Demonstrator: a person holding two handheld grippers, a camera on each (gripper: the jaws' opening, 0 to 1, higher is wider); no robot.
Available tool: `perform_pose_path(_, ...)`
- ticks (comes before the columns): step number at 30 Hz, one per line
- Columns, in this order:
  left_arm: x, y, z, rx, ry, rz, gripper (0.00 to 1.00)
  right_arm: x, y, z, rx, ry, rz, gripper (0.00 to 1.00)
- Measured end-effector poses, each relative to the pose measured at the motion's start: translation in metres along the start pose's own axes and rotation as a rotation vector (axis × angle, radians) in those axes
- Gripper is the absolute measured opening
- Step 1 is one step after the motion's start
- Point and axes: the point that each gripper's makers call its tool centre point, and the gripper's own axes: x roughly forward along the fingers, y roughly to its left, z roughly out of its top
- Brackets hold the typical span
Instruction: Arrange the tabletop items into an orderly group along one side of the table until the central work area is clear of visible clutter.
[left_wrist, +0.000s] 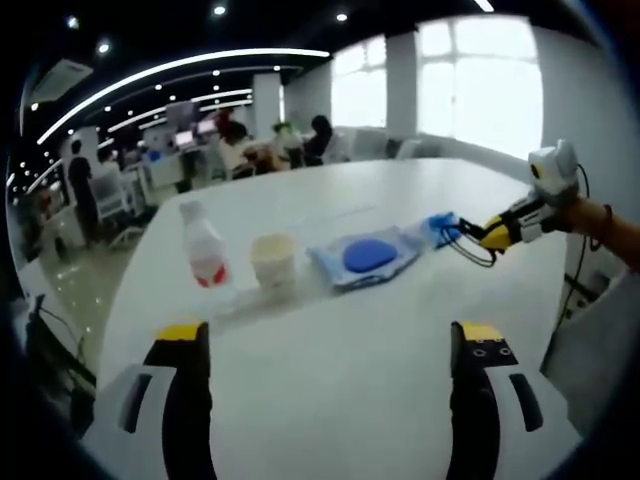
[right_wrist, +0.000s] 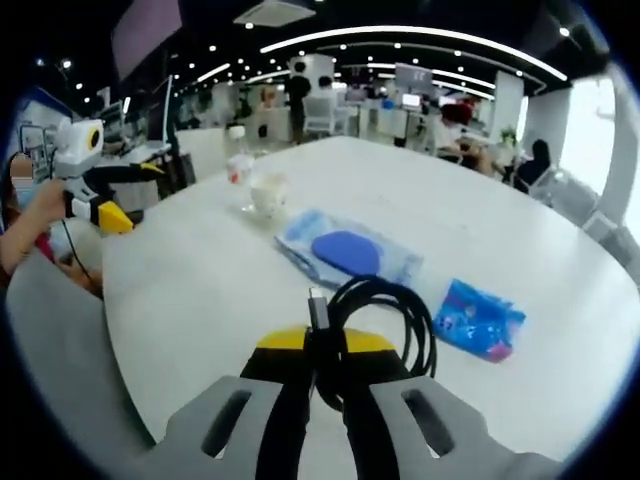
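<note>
— What does my right gripper view give you that the left doesn't?

— The black cable (right_wrist: 385, 325), coiled and pinched between the right gripper (right_wrist: 322, 385) fingers, which are closed on it. Just beyond them lies the small blue packet (right_wrist: 480, 318). In my left gripper view the cable (left_wrist: 478, 250) is a thin loop at the far gripper (left_wrist: 500, 232).

— And the left gripper (left_wrist: 330, 345)?

— Fingers spread wide, nothing between them, bare counter (left_wrist: 340, 400) ahead. Past them stand the bottle (left_wrist: 204, 245), the paper cup (left_wrist: 274, 262) and the wipes pack (left_wrist: 368, 255) in a row.

— Anything unclear?

— The bottle's label is blurred. The counter edge curves off left of my fingers.
</note>
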Motion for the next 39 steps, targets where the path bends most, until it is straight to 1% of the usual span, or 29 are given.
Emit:
perform_pose_path(3,0.0,0.001,-0.001,-0.002,0.004,0.0,0.97,0.004,-0.006,-0.003,-0.025,0.017,-0.017,0.1)
perform_pose_path(5,0.0,0.0,-0.002,0.002,0.006,-0.001,0.97,0.008,-0.012,-0.008,-0.052,0.044,-0.037,0.1)
perform_pose_path(8,0.0,-0.001,-0.003,0.001,0.011,-0.005,0.97,0.014,-0.017,-0.013,-0.078,0.072,-0.047,0.1)
perform_pose_path(10,0.0,0.0,-0.003,0.002,0.011,-0.003,0.97,0.018,-0.02,-0.02,-0.124,0.107,-0.061,0.1)
perform_pose_path(12,0.0,0.0,-0.003,0.0,0.011,-0.003,0.97,0.021,-0.021,-0.023,-0.144,0.117,-0.063,0.1)
perform_pose_path(15,-0.001,0.001,-0.004,-0.002,0.013,0.001,0.97,0.026,-0.019,-0.028,-0.158,0.134,-0.049,0.1)
perform_pose_path(20,-0.001,0.001,-0.005,-0.006,0.015,0.004,0.97,0.036,-0.008,-0.039,-0.187,0.164,0.001,0.1)
perform_pose_path(23,-0.001,0.002,-0.005,-0.008,0.018,0.006,0.97,0.043,-0.003,-0.045,-0.187,0.163,0.018,0.1)
perform_pose_path(26,-0.001,0.003,-0.006,-0.01,0.02,0.007,0.97,0.049,0.003,-0.054,-0.228,0.189,0.046,0.11)
perform_pose_path(28,-0.001,0.003,-0.006,-0.013,0.021,0.007,0.97,0.053,0.007,-0.061,-0.262,0.221,0.064,0.11)
perform_pose_path(30,-0.001,0.003,-0.007,-0.014,0.021,0.008,0.97,0.056,0.009,-0.063,-0.282,0.227,0.07,0.11)
perform_pose_path(33,0.0,0.003,-0.007,-0.014,0.026,0.008,0.97,0.059,0.01,-0.066,-0.272,0.236,0.079,0.11)
perform_pose_path(39,-0.001,0.004,-0.007,-0.014,0.026,0.009,0.97,0.063,0.007,-0.072,-0.253,0.258,0.067,0.12)
